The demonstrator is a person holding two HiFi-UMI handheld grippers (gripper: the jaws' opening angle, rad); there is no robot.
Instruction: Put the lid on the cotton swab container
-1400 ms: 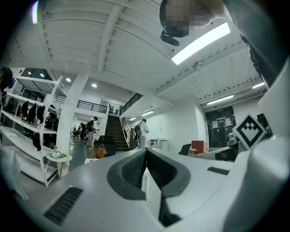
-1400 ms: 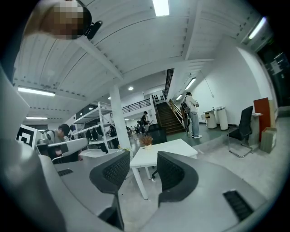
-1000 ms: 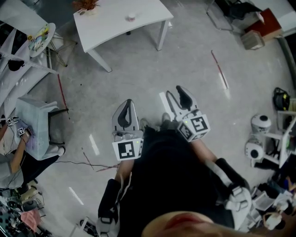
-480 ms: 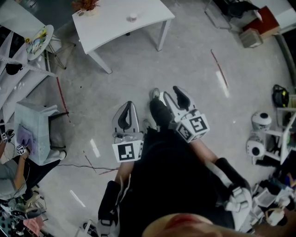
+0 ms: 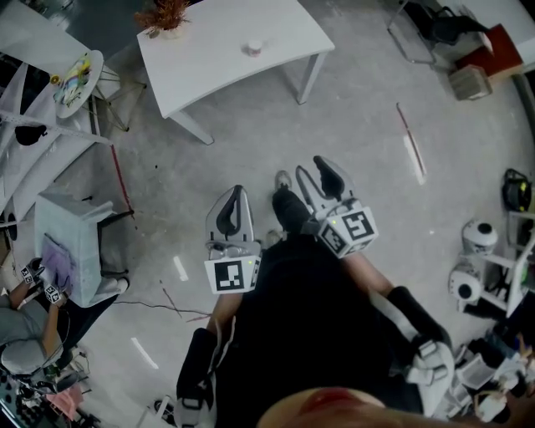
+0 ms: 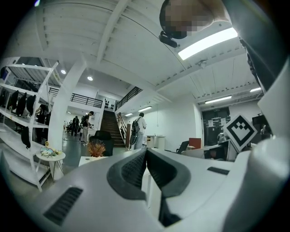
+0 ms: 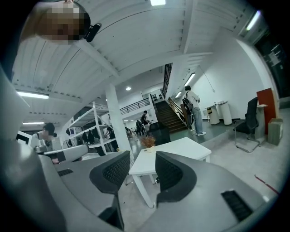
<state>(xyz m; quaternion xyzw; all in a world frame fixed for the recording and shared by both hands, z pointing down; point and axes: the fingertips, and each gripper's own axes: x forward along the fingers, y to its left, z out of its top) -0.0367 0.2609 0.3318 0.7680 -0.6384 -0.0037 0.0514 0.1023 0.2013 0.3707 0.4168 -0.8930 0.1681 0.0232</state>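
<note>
A white table [image 5: 226, 54] stands across the grey floor ahead, with a small round container [image 5: 253, 48] and a dried plant [image 5: 165, 15] on it. No lid shows apart from it at this distance. Both grippers hang in the air in front of my body, well short of the table. My left gripper [image 5: 233, 198] is shut with nothing in it; in the left gripper view its pads [image 6: 136, 167] meet. My right gripper [image 5: 317, 172] is open and empty, and between its fingers [image 7: 115, 170] the right gripper view shows the table [image 7: 181, 149] and plant [image 7: 147, 142].
My shoe [image 5: 284, 201] is out on the floor between the grippers. A pale chair [image 5: 79, 247] and a seated person [image 5: 25, 334] are at the left, near a round side table [image 5: 75, 71]. A red-white stick [image 5: 410, 138] and a cable [image 5: 167, 305] lie on the floor. Equipment [image 5: 481, 242] crowds the right edge.
The table has slid down and to the right in the head view, so it is closer. My foot has stepped forward between the grippers. Neither gripper's jaws have changed.
</note>
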